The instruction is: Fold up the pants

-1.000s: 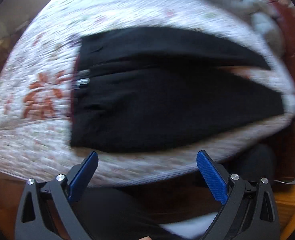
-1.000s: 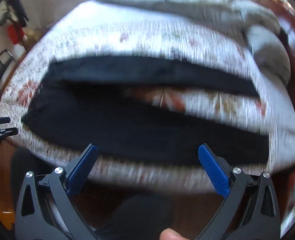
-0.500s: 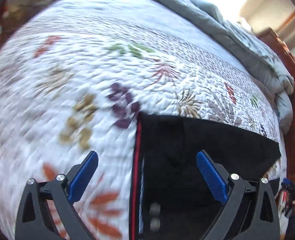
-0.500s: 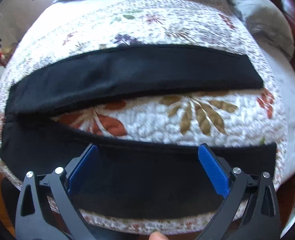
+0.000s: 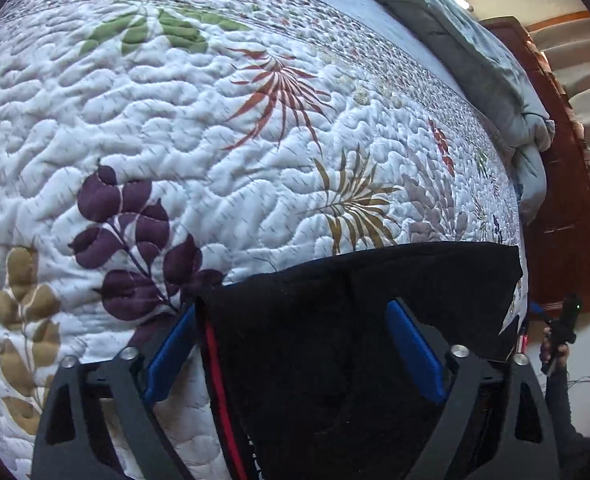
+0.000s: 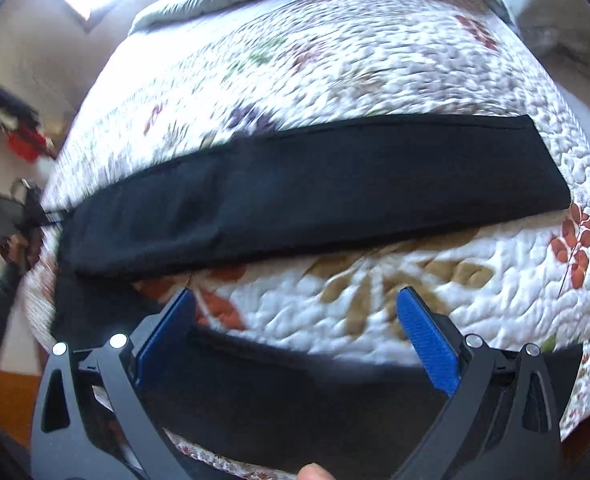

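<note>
Black pants lie spread on a floral quilt, legs apart. In the left wrist view their waist end [image 5: 335,340], with a red stripe along its edge, lies under my left gripper [image 5: 291,310]. Its jaws are closing with the far waist corner between them; the blue pads do not pinch the cloth. In the right wrist view the far leg [image 6: 315,192] runs across the bed and the near leg [image 6: 295,392] lies below my right gripper [image 6: 295,300]. That gripper stands open and empty, its fingertips over the near leg's upper edge and the quilt strip between the legs.
The quilt [image 5: 175,100] covers the whole bed. A grey duvet [image 5: 495,60] is bunched along the far side, with dark wooden furniture [image 5: 563,200] beyond it. A red object [image 6: 25,144] lies on the floor at the left. A thumb [image 6: 315,472] shows at the bottom edge.
Both grippers have swept forward and down over the bed. The left one now sits over the far waist corner with narrower jaws; the right one has advanced past the near leg.
</note>
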{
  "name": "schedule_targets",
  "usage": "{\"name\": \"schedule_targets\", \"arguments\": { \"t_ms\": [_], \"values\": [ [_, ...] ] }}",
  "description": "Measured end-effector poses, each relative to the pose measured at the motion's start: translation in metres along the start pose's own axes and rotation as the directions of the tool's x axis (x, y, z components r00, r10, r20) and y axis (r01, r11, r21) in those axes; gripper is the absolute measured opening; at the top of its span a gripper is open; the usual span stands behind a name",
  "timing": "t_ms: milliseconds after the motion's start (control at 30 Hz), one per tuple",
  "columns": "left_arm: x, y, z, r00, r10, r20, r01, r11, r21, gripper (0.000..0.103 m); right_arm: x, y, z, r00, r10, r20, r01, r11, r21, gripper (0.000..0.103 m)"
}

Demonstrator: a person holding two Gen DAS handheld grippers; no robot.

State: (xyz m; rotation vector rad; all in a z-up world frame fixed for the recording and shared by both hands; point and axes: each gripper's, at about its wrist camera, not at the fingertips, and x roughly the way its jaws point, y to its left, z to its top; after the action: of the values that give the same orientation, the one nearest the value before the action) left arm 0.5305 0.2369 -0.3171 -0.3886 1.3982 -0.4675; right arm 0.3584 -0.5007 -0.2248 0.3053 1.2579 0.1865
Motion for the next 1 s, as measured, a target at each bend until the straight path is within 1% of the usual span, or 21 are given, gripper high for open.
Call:
{"name": "schedule_targets", "arguments": {
  "t_ms": [33,67,100,133,167,200,267,367,433,500,600,633,667,733,767,800,833,900,933,967,1000],
  "values": [
    [0.0,-0.002,0.001,0.999,0.033,-0.008,-0.033,0.999,0.019,0.076,-0.006,-0.018,0.01,1.0,0.021,0.007,-0.021,0.999,0.034,0.1],
    [-0.001,-0.002,0.0,0.998,0.056,-0.012,-0.056,0.998,0.03,0.065,-0.012,-0.032,0.017,1.0,0.026,0.013,-0.026,0.998,0.057,0.099],
    [0.0,-0.004,-0.001,0.997,0.077,-0.019,-0.076,0.996,0.042,0.051,-0.019,-0.05,0.026,0.999,0.026,0.029,-0.029,0.996,0.084,0.092],
    [0.0,-0.004,-0.002,0.996,0.086,-0.026,-0.085,0.995,0.045,0.044,-0.027,-0.067,0.034,0.998,0.026,0.049,-0.031,0.994,0.105,0.079],
    [-0.001,-0.003,-0.004,0.995,0.09,-0.033,-0.088,0.995,0.044,0.036,-0.034,-0.09,0.048,0.998,0.021,0.055,-0.028,0.991,0.131,0.055],
    [-0.001,-0.002,-0.005,0.995,0.092,-0.039,-0.091,0.995,0.042,0.033,-0.037,-0.104,0.056,0.998,0.014,0.057,-0.023,0.989,0.147,0.057],
    [0.002,-0.004,-0.006,0.994,0.104,-0.04,-0.102,0.994,0.042,0.031,-0.039,-0.141,0.077,0.998,-0.014,0.06,0.003,0.983,0.184,0.065],
    [0.007,-0.003,-0.005,0.992,0.124,-0.038,-0.124,0.992,0.019,0.032,-0.027,-0.18,0.104,0.998,-0.044,0.043,0.034,0.976,0.215,0.067],
    [0.011,-0.004,-0.004,0.992,0.122,-0.036,-0.122,0.993,0.002,0.038,-0.011,-0.202,0.12,0.999,-0.045,0.02,0.04,0.974,0.223,0.067],
    [0.014,-0.007,-0.003,0.994,0.109,-0.03,-0.11,0.994,-0.013,0.053,0.008,-0.216,0.13,0.999,-0.042,-0.01,0.043,0.975,0.219,0.067],
    [0.018,-0.016,-0.003,0.988,0.152,-0.028,-0.153,0.988,-0.002,0.056,0.034,-0.228,0.138,0.998,-0.002,-0.059,0.013,0.98,0.2,0.069],
    [0.017,-0.018,-0.003,0.985,0.169,-0.021,-0.17,0.986,-0.006,0.056,0.042,-0.228,0.139,0.997,0.006,-0.073,0.007,0.984,0.178,0.069],
    [0.017,-0.02,-0.004,0.982,0.186,-0.02,-0.186,0.982,-0.004,0.052,0.046,-0.227,0.14,0.997,0.012,-0.082,0.001,0.987,0.158,0.07],
    [0.015,-0.022,-0.005,0.977,0.214,-0.018,-0.213,0.977,0.004,0.039,0.049,-0.224,0.142,0.996,0.025,-0.09,-0.014,0.992,0.123,0.071],
    [0.012,-0.022,-0.006,0.977,0.212,-0.016,-0.212,0.977,-0.003,0.031,0.05,-0.225,0.142,0.995,0.043,-0.095,-0.032,0.993,0.111,0.07],
    [0.01,-0.021,-0.007,0.977,0.215,-0.013,-0.215,0.977,-0.007,0.024,0.049,-0.226,0.142,0.994,0.057,-0.094,-0.046,0.993,0.111,0.064],
    [0.009,-0.02,-0.008,0.977,0.214,-0.012,-0.214,0.977,-0.015,0.022,0.047,-0.226,0.142,0.993,0.073,-0.093,-0.062,0.992,0.114,0.06],
    [0.007,-0.02,-0.008,0.976,0.22,-0.005,-0.22,0.975,-0.027,0.017,0.043,-0.227,0.142,0.99,0.108,-0.087,-0.099,0.99,0.105,0.046],
    [0.006,-0.022,-0.008,0.973,0.23,-0.001,-0.229,0.973,-0.028,0.016,0.043,-0.226,0.143,0.99,0.107,-0.087,-0.098,0.99,0.098,0.043],
    [0.006,-0.024,-0.008,0.971,0.238,0.003,-0.237,0.971,-0.025,0.015,0.042,-0.226,0.142,0.99,0.108,-0.088,-0.1,0.991,0.091,0.031],
    [0.004,-0.027,-0.009,0.969,0.248,0.01,-0.248,0.968,-0.023,0.014,0.04,-0.225,0.141,0.99,0.112,-0.088,-0.105,0.991,0.083,0.011]
  ]
}}
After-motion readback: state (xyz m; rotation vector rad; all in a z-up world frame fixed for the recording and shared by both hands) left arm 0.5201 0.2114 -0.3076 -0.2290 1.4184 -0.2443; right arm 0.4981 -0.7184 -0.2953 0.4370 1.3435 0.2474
